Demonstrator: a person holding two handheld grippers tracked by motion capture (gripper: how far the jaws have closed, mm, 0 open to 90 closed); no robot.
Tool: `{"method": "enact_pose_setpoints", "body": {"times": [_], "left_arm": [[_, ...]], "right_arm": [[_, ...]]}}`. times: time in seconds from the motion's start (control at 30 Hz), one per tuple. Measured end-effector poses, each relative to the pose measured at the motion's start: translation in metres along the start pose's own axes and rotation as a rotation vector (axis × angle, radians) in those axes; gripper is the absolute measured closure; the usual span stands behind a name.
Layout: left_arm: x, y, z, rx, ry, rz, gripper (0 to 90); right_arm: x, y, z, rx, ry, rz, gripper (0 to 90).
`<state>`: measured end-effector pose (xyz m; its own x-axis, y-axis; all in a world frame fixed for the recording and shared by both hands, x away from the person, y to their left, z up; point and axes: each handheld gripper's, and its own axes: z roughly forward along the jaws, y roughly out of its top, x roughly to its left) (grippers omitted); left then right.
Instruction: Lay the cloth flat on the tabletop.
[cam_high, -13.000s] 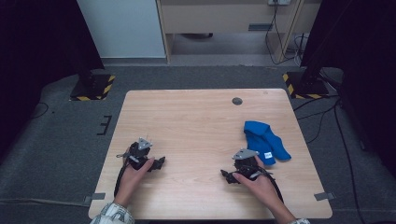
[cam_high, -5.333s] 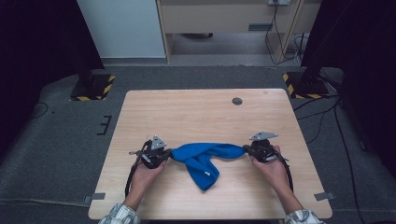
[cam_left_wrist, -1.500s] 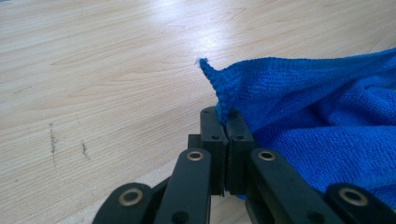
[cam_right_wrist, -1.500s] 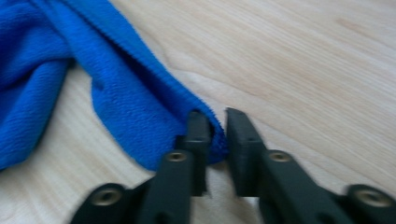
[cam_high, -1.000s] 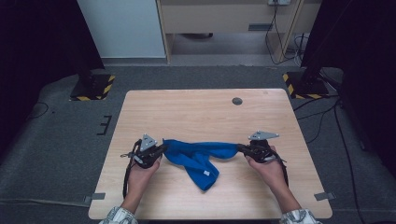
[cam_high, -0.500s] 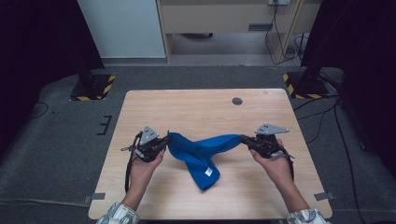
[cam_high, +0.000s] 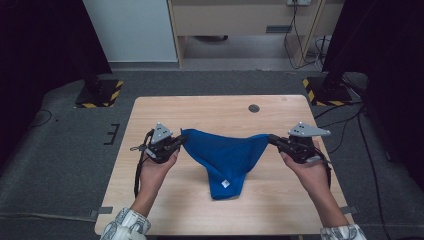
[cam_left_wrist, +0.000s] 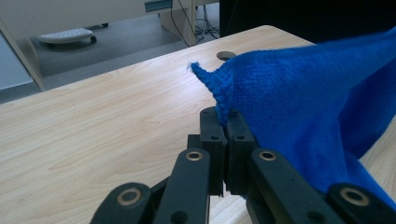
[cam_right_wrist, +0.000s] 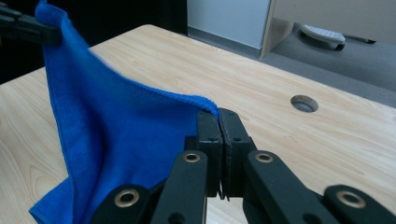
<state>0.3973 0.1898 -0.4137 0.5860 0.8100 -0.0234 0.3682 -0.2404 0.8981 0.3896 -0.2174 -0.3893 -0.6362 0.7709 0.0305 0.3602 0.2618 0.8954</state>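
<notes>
A dark grey carpeted floor surrounds a light wooden worktop (cam_high: 165, 120) with a round cable hole (cam_high: 254, 108) near its far edge. Over the middle of the worktop hangs a blue microfibre cloth (cam_high: 225, 155), stretched by two corners. The left tool (cam_high: 181, 141) is clamped on one top corner, its black jaws pressed together with the hem poking out just beyond them in the left gripper view (cam_left_wrist: 223, 93). The right tool (cam_high: 271, 139) pinches the opposite corner the same way, the jaws tight on the edge. Compared with a second ago, both hands sit higher and the cloth has come up with them: its top edge now runs taut between the two tools, where before it lay bunched on the wood. The lower tip, with a small white tag (cam_high: 225, 183), reaches toward the near edge and appears to still rest on the worktop. That suggests the cloth is being opened out, probably to spread or fold it flat.
</notes>
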Motion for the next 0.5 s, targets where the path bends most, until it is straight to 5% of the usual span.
{"method": "enact_pose_setpoints", "body": {"times": [0.5], "left_arm": [[0.013,-0.018,0.014,0.031,-0.004,-0.051,87.6]], "right_arm": [[-0.013,-0.014,0.027,0.039,-0.019,0.043,88.8]]}}
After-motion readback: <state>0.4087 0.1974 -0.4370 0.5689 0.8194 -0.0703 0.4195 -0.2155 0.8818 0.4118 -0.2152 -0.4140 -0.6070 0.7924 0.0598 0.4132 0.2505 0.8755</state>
